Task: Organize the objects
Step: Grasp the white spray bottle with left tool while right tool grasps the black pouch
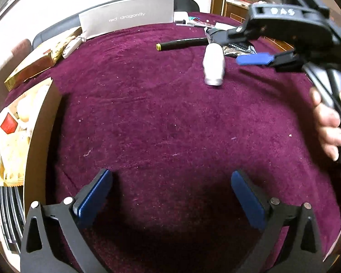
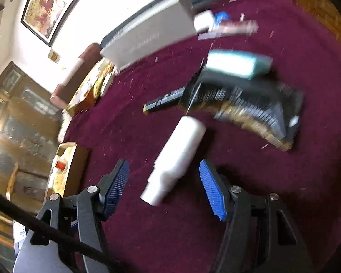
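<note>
The white bottle (image 2: pixel 176 159) lies on its side just ahead of the right gripper (image 2: pixel 164 188), its long axis running between the parted, empty jaws. The left gripper (image 1: pixel 171 195), spread wide and empty, is farther from the bottle.

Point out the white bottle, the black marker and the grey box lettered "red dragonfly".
white bottle (image 2: pixel 179 157): right wrist view, mid-body.
black marker (image 1: pixel 181 43): left wrist view, barrel.
grey box (image 1: pixel 127 18): left wrist view, lettered face.

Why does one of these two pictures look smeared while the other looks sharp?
Right wrist view: motion blur streaks the white bottle, the black packet and lint specks on the maroon cloth. Left wrist view: mostly crisp, the box lettering legible, fisheye bending the table edge, a dark shadow at the bottom.
</note>
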Motion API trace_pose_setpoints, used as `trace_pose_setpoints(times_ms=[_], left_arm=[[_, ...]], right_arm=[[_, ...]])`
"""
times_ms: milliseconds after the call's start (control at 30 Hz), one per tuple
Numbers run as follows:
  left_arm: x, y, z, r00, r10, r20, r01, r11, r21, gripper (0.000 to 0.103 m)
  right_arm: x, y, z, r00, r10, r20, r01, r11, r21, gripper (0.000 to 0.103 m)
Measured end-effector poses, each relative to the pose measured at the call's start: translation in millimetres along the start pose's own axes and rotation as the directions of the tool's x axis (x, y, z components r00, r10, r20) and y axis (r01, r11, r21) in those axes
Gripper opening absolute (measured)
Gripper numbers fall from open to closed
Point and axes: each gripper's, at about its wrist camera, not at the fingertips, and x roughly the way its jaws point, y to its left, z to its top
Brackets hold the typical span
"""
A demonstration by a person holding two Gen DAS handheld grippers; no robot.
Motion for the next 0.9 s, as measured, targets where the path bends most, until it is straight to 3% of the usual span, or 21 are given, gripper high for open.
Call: trace_pose_setpoints(times_ms=[100,200,267,367,533,667,767,900], left_arm=[[-0.3,-0.2,-0.2,1.000,0.001,0.000,-0.001,1.000,0.000,0.101],[-1.0,-0.1,-0.8,1.000,0.002,0.000,-0.002,1.000,0.001,0.101],[-1.2,0.4,-0.8,1.000,0.002,0.000,-0.002,1.000,0.000,0.102],[-1.7,1.2,-0.9,1.000,-0.001,0.000,0.001,1.000,-0.002,0.101],[-12.9,-7.8,14.6,0.996,-0.081,0.025,0.080,0.997,0.020,0.101],[-17.7,-31.7,53.8,0.992,-0.030,0.122,0.012,0.989,0.147,0.101],[-6.2,-39.1,90.8,0.983,-0.012,0.185,-0.030,0.974,0.224,0.101],[19.6,-41.2,116.8,0.981,0.041,0.189,-0.098,0.948,0.302,0.101]], right_arm=[[-24.4,0.5,8.9,0.988,-0.095,0.120,0.096,0.995,-0.004,0.064],[-43.7,-16.7,25.1,0.961,-0.151,0.233,0.126,0.985,0.116,0.079],[-48.1,-33.9,36.0,0.939,-0.206,0.276,0.152,0.967,0.205,0.080],[-37.3,-63.1,51.0,0.937,-0.225,0.268,0.147,0.948,0.282,0.080],[-19.0,-93.0,55.0,0.968,-0.116,0.221,0.043,0.950,0.310,0.080],[-2.7,-97.0,51.5,0.989,0.049,0.139,-0.092,0.943,0.320,0.080],[10.3,-82.4,47.0,0.982,0.179,0.058,-0.188,0.944,0.270,0.080],[14.0,-72.5,43.1,0.984,0.174,0.047,-0.180,0.952,0.249,0.080]])
